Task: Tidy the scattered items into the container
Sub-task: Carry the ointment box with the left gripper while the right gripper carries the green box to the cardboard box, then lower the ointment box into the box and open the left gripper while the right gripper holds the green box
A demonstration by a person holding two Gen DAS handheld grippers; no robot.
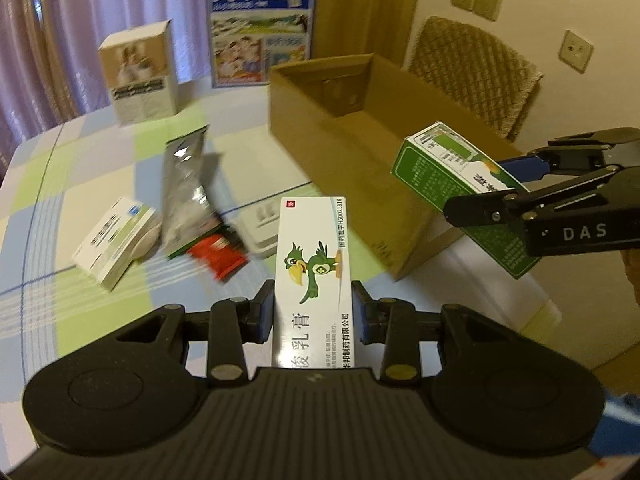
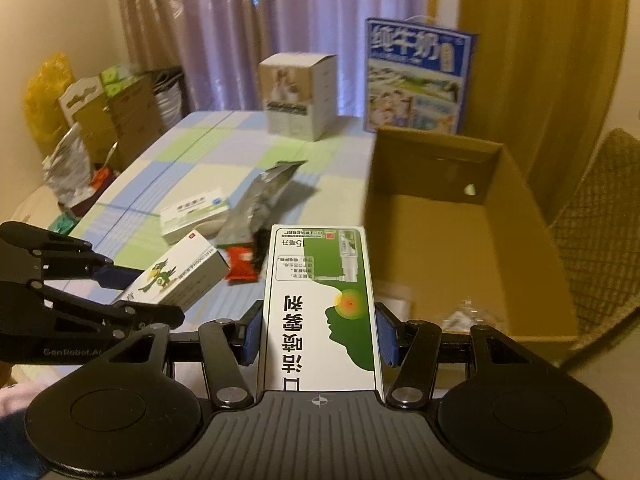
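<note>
A white parrot-print carton [image 1: 314,264] is clamped between the closed jaws of the left gripper [image 1: 313,312], held above the bench [image 1: 80,168] just near-left of the open cardboard box [image 1: 360,136]. A green spray carton [image 2: 320,304] is pinched in the closed jaws of the right gripper [image 2: 319,334], held at the box's near edge. Left on the bench: a silver pouch [image 1: 186,188], a red packet [image 1: 218,254] and a white medicine box [image 1: 114,236], all clustered left of the cardboard box.
</note>
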